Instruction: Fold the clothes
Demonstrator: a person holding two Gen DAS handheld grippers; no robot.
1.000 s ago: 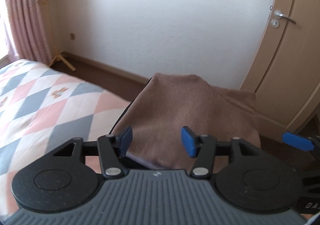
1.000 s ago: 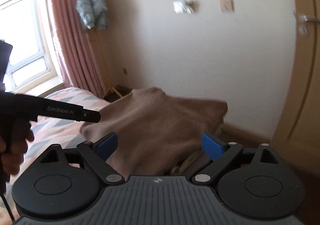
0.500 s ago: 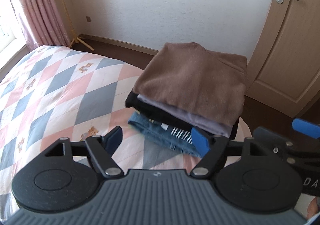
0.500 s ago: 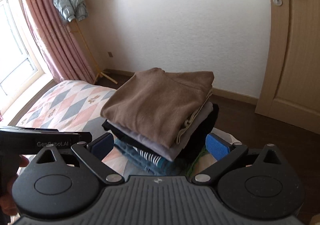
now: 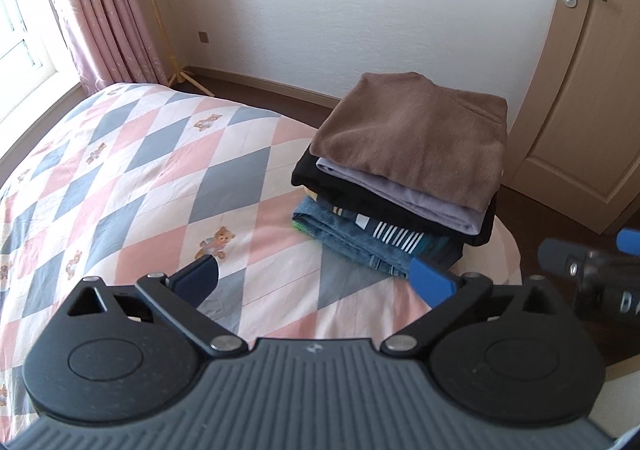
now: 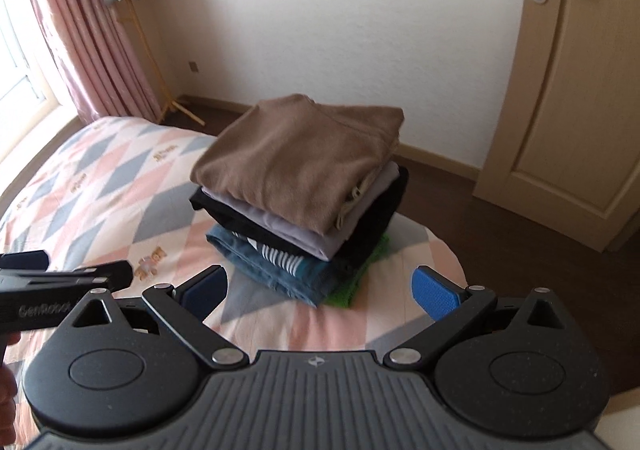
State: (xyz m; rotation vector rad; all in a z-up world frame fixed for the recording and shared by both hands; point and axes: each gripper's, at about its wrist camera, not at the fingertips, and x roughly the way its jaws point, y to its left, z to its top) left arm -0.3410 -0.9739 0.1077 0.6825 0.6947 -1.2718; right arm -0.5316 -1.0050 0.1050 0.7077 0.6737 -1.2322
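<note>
Both claws are empty. Left gripper [image 5: 314, 282]: jaws opening, now spread wide, nothing between them but bare quilt. Right gripper [image 6: 320, 288]: jaws spread wide, likewise pinching nothing; the near edge of the clothes pile shows past the gap, untouched.

Task items: a stack of folded clothes [image 6: 300, 202] stands at the far right corner of the bed [image 5: 132, 178], close to the door [image 6: 568, 98]. A brown sweater [image 5: 416, 138] forms the top layer, lying flat and square over a lilac garment [image 5: 404, 194], a black garment [image 6: 384, 210], a striped item [image 5: 394, 236], blue jeans [image 6: 272, 270] and a green piece [image 6: 352, 286] at the bottom.

Rationale: the corner position keeps the large left area of the quilt free as a working surface for folding. Wide jaws held short of the pile suggest the sweater counts as placed and released.

Caution: the upper layers overhang the jeans toward the bed edge, so any nudge could tip the stack to the floor.
</note>
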